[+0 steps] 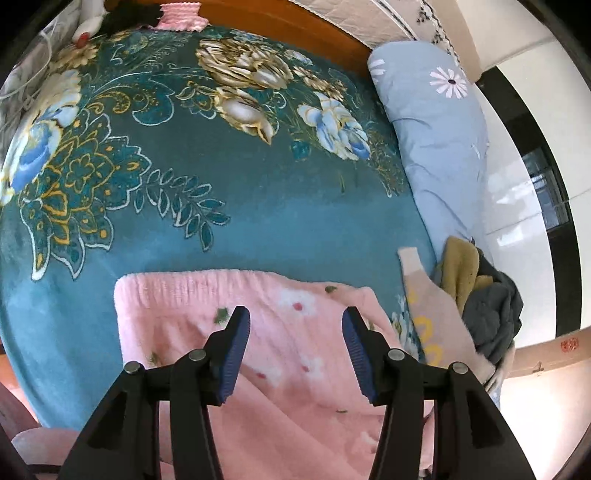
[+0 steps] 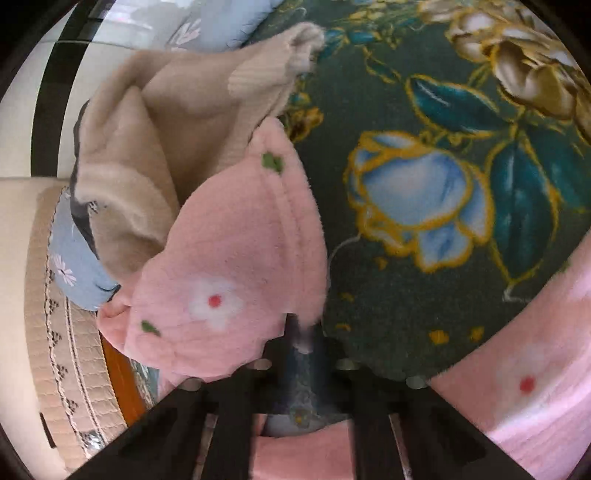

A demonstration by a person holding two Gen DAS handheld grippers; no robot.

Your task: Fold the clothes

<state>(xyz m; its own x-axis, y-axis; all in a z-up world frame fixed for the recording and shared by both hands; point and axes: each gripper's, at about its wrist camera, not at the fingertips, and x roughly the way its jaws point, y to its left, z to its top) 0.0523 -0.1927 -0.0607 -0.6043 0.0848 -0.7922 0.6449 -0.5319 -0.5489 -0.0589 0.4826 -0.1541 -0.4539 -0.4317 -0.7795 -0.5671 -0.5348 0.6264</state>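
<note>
A pink fleece garment (image 1: pixel 236 317) with white flowers and red dots lies on the teal floral blanket (image 1: pixel 221 203) at the near edge. My left gripper (image 1: pixel 295 332) is open and hovers just above the garment, fingers apart and empty. In the right wrist view my right gripper (image 2: pixel 301 332) is shut on a flap of the pink garment (image 2: pixel 229 266), lifted off the blanket (image 2: pixel 424 314). Another part of the garment (image 2: pixel 535 387) lies at the lower right.
A beige knit garment (image 2: pixel 166 122) lies beside the held flap; it also shows in the left wrist view (image 1: pixel 428 306) next to a pile of olive and dark grey clothes (image 1: pixel 487 295). A light blue daisy-print quilt (image 1: pixel 439 129) lies along the right. The wooden headboard (image 1: pixel 295 26) is behind.
</note>
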